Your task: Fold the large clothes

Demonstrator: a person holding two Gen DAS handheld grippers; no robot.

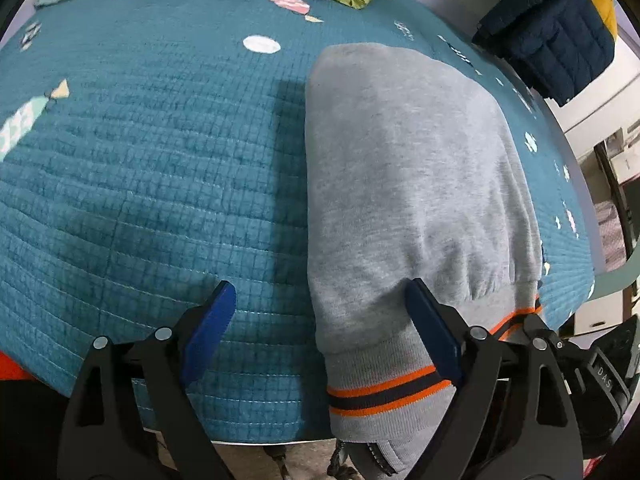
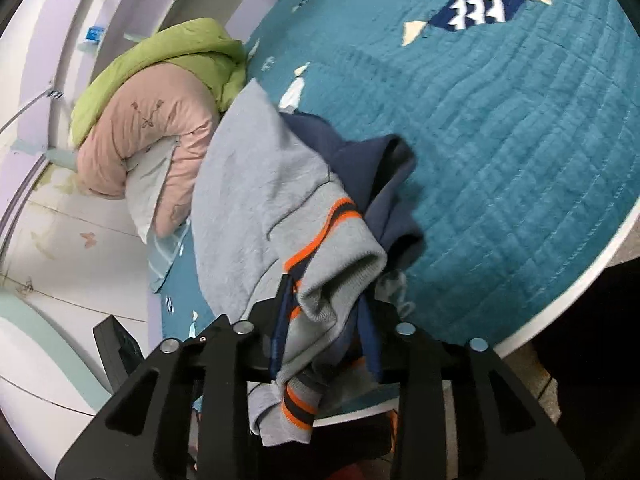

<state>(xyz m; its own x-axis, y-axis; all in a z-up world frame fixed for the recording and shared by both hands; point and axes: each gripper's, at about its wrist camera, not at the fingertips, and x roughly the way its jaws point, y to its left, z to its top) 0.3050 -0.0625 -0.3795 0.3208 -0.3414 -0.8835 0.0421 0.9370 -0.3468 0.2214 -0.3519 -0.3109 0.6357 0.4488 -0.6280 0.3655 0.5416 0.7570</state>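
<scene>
Teal quilted bedspread (image 1: 140, 168) carries grey sweatshirt (image 1: 400, 184), long axis toward camera, hem overhanging edge. Left gripper (image 1: 320, 320) wide open, empty; right gripper (image 2: 324, 316) clamps hem.

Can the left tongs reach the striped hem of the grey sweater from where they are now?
Probably yes: the left tongs are open, and the hem of the grey sweater lies uncovered beside their right finger.

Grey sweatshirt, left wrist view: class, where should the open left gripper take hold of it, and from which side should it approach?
Probably the ribbed striped hem of the grey sweatshirt, where it hangs over the near edge of the teal quilt. That band is thick and already sits between the spread fingers of the left gripper, so come straight in from the near edge. The right gripper already pinches another part.
</scene>
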